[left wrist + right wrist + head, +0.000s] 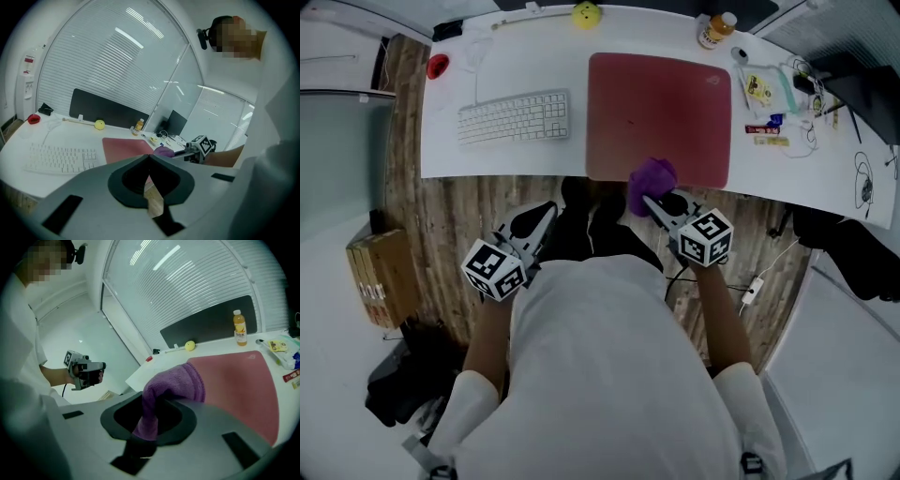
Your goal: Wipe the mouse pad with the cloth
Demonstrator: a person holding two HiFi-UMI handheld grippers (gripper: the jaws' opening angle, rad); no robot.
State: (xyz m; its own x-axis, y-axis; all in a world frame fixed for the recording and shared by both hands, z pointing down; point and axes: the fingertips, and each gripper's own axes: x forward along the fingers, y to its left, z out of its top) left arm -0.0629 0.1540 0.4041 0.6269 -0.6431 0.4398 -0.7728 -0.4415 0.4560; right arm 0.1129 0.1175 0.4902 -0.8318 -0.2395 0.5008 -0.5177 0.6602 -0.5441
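At six o'clock on the red mouse pad, right on its near edge, there's the purple cloth, and the right gripper has it: jaws clamped on the cloth, with a bunched fold poking out beyond the tips. From the right gripper view the fold rises over the pad's surface; whether cloth and pad are touching, I can't tell. Down at seven o'clock from the pad, off the white desk and above the wooden floor, the left gripper hangs with its jaws pressed together, nothing between them. A white keyboard lies at nine o'clock of the pad, a yellow ball at eleven, and a drink bottle at one.
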